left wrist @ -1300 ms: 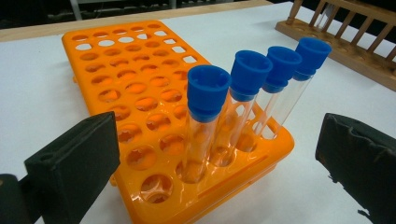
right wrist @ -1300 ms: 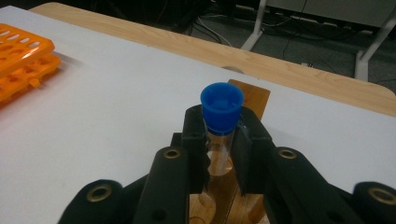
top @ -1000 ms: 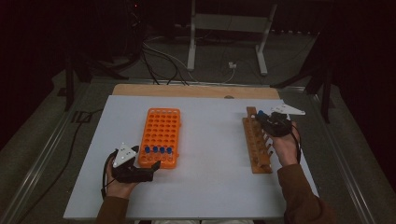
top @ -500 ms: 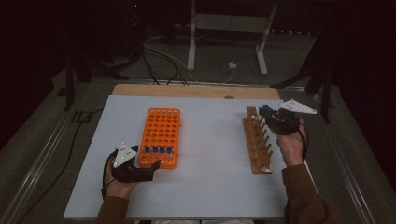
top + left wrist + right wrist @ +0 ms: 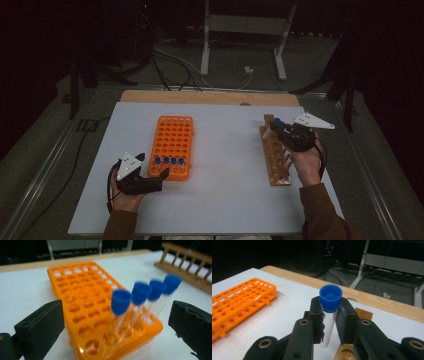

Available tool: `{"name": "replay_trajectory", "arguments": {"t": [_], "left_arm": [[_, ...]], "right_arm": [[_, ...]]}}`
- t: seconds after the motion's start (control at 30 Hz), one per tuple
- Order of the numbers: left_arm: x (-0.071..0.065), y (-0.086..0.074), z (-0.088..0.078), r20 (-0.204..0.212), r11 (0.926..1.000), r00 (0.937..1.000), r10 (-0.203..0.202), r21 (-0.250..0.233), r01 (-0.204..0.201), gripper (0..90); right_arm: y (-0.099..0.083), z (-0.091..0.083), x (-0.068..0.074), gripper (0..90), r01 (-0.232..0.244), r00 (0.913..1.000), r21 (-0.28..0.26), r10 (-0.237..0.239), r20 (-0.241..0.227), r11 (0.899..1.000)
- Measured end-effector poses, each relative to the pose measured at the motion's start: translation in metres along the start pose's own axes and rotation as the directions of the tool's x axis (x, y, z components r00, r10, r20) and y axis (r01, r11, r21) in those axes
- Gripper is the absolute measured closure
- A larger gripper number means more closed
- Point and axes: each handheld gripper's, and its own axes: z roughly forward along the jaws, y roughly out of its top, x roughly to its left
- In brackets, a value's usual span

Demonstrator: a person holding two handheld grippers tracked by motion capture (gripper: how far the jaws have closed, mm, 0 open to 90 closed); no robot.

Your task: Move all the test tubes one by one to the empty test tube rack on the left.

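Note:
My right gripper [image 5: 329, 323] is shut on a clear tube with a blue cap [image 5: 331, 298], held upright just under the cap. The tube's lower end hangs free above the far end of the wooden rack [image 5: 345, 353]. In the high view the right gripper [image 5: 281, 129] is over that rack [image 5: 276, 159] at the right. An orange rack [image 5: 172, 142] lies at the left, with several blue-capped tubes [image 5: 169, 161] in its near row. My left gripper [image 5: 152, 166] rests open at the rack's near edge. Its jaws stand wide on either side of those tubes [image 5: 143, 293] without touching them.
A wooden strip [image 5: 200, 97] borders the far edge of the white table top [image 5: 225, 200]. Beyond it are cables and a metal stand [image 5: 240, 30] on the dark floor. Bare table lies between the two racks.
My right gripper has risen a little with the tube over the far end of the wooden rack. The left gripper has stayed where it was.

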Motion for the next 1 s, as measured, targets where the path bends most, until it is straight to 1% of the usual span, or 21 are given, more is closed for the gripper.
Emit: {"name": "replay_trajectory", "arguments": {"t": [0.1, 0.13, 0.2, 0.27, 0.37, 0.4, 0.5, 0.6, 0.63, 0.7, 0.77, 0.8, 0.87, 0.9, 1.0], "left_arm": [[-0.003, 0.009, -0.004, 0.0, 0.9994, 1.0, -0.006, -0.034, 0.006, 1.3], [-0.006, 0.012, -0.005, -0.004, 0.9992, 1.0, 0.0, -0.04, 0.0, 1.3], [-0.011, 0.019, -0.006, 0.008, 0.9985, 0.9999, 0.011, -0.054, -0.011, 1.3], [-0.019, 0.026, -0.005, 0.017, 0.9974, 0.9993, 0.033, -0.066, -0.031, 1.4], [-0.03, 0.037, 0.002, 0.034, 0.9966, 0.9983, 0.049, -0.068, -0.046, 1.7], [-0.033, 0.04, 0.004, 0.043, 0.9962, 0.9977, 0.052, -0.072, -0.049, 2.1], [-0.048, 0.051, 0.015, 0.073, 0.9951, 0.9953, 0.063, -0.08, -0.057, 2.9], [-0.061, 0.059, 0.025, 0.101, 0.9947, 0.9922, 0.073, -0.079, -0.065, 3.6], [-0.066, 0.061, 0.028, 0.105, 0.9952, 0.9918, 0.073, -0.073, -0.066, 3.7], [-0.074, 0.064, 0.034, 0.126, 0.9956, 0.9896, 0.069, -0.072, -0.06, 4.0], [-0.084, 0.067, 0.04, 0.139, 0.9955, 0.9876, 0.073, -0.07, -0.064, 4.8], [-0.088, 0.068, 0.043, 0.149, 0.9954, 0.9858, 0.078, -0.067, -0.069, 5.0], [-0.098, 0.07, 0.049, 0.161, 0.9941, 0.982, 0.1, -0.059, -0.091, 5.6], [-0.103, 0.071, 0.053, 0.173, 0.9939, 0.9792, 0.106, -0.05, -0.098, 6.3], [-0.115, 0.071, 0.063, 0.202, 0.9941, 0.9734, 0.108, -0.022, -0.106, 7.2]], "right_arm": [[-0.002, 0.003, 0.004, 77.1, -0.006, 0.9996, 0.008, 0.006, -0.027, 1.0], [-0.003, 0.005, 0.006, 77.1, -0.005, 0.9994, 0.012, 0.006, -0.033, 1.0], [-0.003, 0.006, 0.01, 77.1, -0.01, 0.9985, 0.017, 0.011, -0.054, 1.0], [-0.002, 0.008, 0.015, 77.1, -0.004, 0.9978, 0.02, 0.005, -0.066, 1.0], [-0.001, 0.01, 0.023, 77.0, 0.002, 0.9951, 0.029, 0.001, -0.098, 1.0], [-0.002, 0.011, 0.026, 77.0, 0.005, 0.9939, 0.034, -0.001, -0.11, 0.999], [-0.002, 0.013, 0.035, 77.0, 0.012, 0.9904, 0.05, -0.005, -0.138, 0.999], [-0.003, 0.014, 0.042, 77.0, 0.009, 0.9862, 0.058, 0.0, -0.166, 0.998], [-0.003, 0.014, 0.044, 77.0, 0.014, 0.9856, 0.059, -0.004, -0.169, 0.998], [-0.004, 0.015, 0.047, 76.9, 0.014, 0.9836, 0.061, -0.003, -0.18, 0.998], [-0.005, 0.015, 0.049, 76.9, 0.006, 0.9807, 0.061, 0.006, -0.196, 0.998], [-0.004, 0.015, 0.05, 76.9, 0.004, 0.9794, 0.06, 0.009, -0.202, 0.998], [-0.004, 0.014, 0.052, 76.9, 0.005, 0.9774, 0.058, 0.008, -0.211, 0.998], [-0.003, 0.013, 0.053, 76.9, 0.007, 0.9766, 0.056, 0.006, -0.215, 0.998], [-0.002, 0.012, 0.057, 76.9, 0.004, 0.9734, 0.056, 0.009, -0.229, 0.998]]}}
